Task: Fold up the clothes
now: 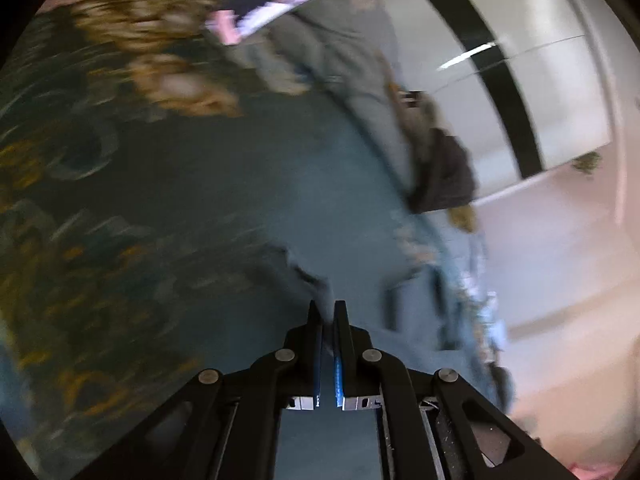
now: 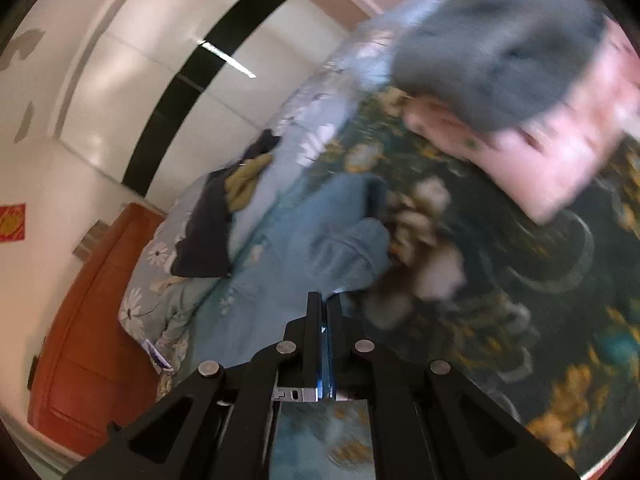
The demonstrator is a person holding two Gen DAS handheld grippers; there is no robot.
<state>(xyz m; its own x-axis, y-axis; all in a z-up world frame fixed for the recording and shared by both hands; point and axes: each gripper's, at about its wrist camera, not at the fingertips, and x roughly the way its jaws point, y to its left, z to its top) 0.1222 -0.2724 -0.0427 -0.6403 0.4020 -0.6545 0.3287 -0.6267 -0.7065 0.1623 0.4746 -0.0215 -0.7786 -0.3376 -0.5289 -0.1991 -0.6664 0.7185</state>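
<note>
Item: blue-grey garment (image 1: 248, 200), plain and blurred, spread over the dark floral bedspread (image 1: 60, 240), its edge running toward the bed's side by the pale wardrobe (image 1: 560, 80). My left gripper (image 1: 328, 312) pinches a fold of it; my right gripper (image 2: 324, 304) clamps its edge, fingers nearly together. Also: pink pillow (image 2: 540, 152), dark clothing heap (image 2: 208, 232).

Blue garment (image 2: 320, 236); dark green bedspread (image 2: 520, 280), yellow floral; pink pillow (image 2: 560, 160); orange-brown cabinet (image 2: 88, 320).
</note>
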